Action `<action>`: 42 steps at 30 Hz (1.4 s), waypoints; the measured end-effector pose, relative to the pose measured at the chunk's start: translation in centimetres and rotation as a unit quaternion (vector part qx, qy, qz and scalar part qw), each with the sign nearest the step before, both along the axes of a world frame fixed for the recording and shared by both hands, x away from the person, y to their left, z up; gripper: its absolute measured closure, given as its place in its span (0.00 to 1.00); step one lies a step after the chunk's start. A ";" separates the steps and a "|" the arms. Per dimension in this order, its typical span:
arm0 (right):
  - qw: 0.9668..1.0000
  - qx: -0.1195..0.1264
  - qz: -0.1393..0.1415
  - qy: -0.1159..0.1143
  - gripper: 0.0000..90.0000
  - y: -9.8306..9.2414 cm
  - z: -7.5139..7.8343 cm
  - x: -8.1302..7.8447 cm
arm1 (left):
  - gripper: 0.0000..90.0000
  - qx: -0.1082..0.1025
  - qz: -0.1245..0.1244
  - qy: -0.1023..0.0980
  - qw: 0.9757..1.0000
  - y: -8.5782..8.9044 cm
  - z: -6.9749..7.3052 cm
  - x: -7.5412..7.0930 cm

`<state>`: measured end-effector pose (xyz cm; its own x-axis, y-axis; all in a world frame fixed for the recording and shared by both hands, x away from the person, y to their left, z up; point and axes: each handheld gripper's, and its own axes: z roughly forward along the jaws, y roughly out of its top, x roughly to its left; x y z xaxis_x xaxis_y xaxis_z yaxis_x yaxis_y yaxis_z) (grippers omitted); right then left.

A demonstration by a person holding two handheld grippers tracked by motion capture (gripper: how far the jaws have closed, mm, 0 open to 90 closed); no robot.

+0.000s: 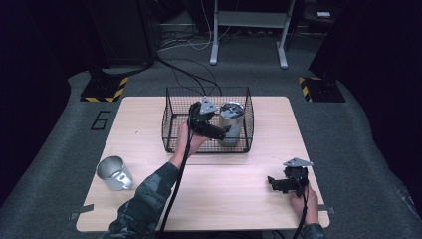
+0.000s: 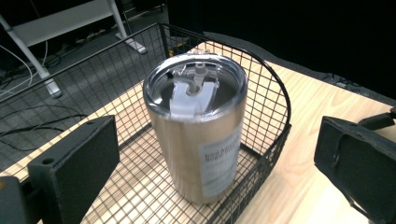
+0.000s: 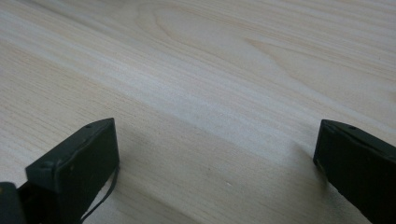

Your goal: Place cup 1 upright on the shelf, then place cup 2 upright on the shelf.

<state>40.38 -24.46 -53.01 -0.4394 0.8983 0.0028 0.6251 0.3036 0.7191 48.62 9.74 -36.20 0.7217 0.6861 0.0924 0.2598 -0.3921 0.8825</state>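
A steel tumbler [image 1: 231, 122] with a clear lid stands upright in the right half of a black wire basket [image 1: 167, 119]. My left gripper [image 1: 225, 131] reaches over the basket's front from the left, just beside the tumbler. In the left gripper view its jaws stand wide apart, and the tumbler [image 2: 198, 130] rises a little beyond them, untouched, inside the basket [image 2: 276, 84]. My right gripper [image 1: 272, 182] rests low over the table's front right, open. The right gripper view has bare wood [image 3: 210, 70] between the jaws of that gripper [image 3: 215, 144].
A shiny metal cup [image 1: 114, 173] lies on its side near the table's front left. The wooden table [image 1: 144, 134] ends close behind the basket. Cables, a white frame [image 1: 249, 20] and striped stand bases [image 1: 104, 89] are on the floor beyond.
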 end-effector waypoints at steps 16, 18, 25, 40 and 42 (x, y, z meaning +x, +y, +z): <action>1.000 0.001 0.000 0.000 0.00 0.0 0.0 0.0 | 0.01 0.014 0.017 0.001 1.000 3.9 -1.0 -3.4; 1.000 0.000 0.000 0.000 0.00 0.0 0.0 0.0 | 0.01 0.017 0.020 0.001 1.000 4.4 -1.2 -3.8; 1.000 0.000 0.000 0.000 0.00 0.0 0.0 0.0 | 0.01 0.023 0.025 0.001 0.999 5.8 -1.8 -5.5; 1.000 -0.002 0.001 0.002 0.00 0.0 0.0 0.0 | 0.00 0.027 0.049 -0.005 0.998 9.4 -3.5 -9.0; 1.000 -0.002 0.001 0.002 0.00 0.0 0.0 0.0 | 0.00 0.028 0.053 -0.007 0.998 9.8 -3.7 -9.3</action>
<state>40.37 -24.46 -52.98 -0.4416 0.8972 0.0014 0.6269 0.3075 0.7158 39.27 19.56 -39.87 0.6432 0.7524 0.1421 0.2897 -0.4110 0.8644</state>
